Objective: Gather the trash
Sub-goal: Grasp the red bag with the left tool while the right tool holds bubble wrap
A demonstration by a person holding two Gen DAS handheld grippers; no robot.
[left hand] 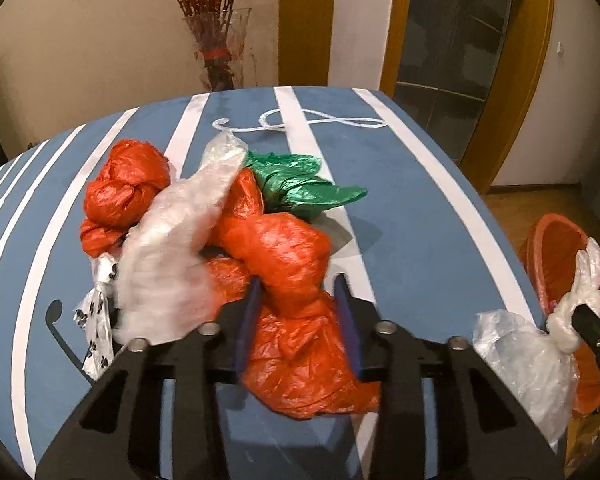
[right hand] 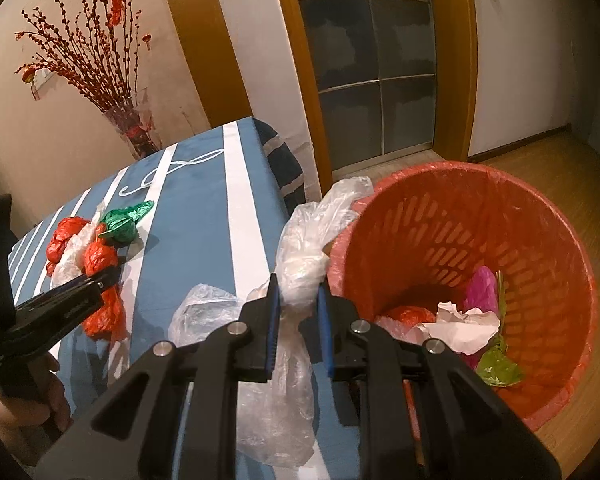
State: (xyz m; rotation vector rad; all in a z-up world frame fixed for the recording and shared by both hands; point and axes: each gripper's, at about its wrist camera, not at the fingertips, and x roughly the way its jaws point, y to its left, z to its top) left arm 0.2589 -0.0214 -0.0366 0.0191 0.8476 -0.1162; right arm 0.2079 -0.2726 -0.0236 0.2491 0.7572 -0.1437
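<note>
- R hand-held gripper (right hand: 297,298) is clamped on a crumpled clear plastic bag (right hand: 300,264), held at the rim of the red perforated plastic waste basket (right hand: 520,248) that stands on the floor beside the tabletop (right hand: 204,216). Bag's tail hangs below the jaws, over the tabletop edge.
- Step in hand, imo: drop this bag in. Carry it further right until the whole bag, tail incl., is over the basket mouth, then release. Letting go here risks it draping on the rim or falling outside.
- Basket already holds crumpled white paper (right hand: 464,320) plus pink and green scraps, so plenty of room; no need to push down.
- L hand-held gripper (left hand: 298,286) straddles the knotted neck of an orange-red plastic bag (left hand: 284,256), fingers on both sides and touching or nearly so; can't tell if it's fully squeezed. Grip at the knot, that's the firm part; film elsewhere will slip.
- Rest of the pile on the tabletop: second orange-red bag (left hand: 124,196), milky translucent bag (left hand: 176,240), green plastic bag (left hand: 296,184), all tangled, so lift slowly to avoid dragging neighbours off.
- Another clear plastic bag (right hand: 204,312) lies near the tabletop edge, close to the basket. Easy next pick for R.
</note>
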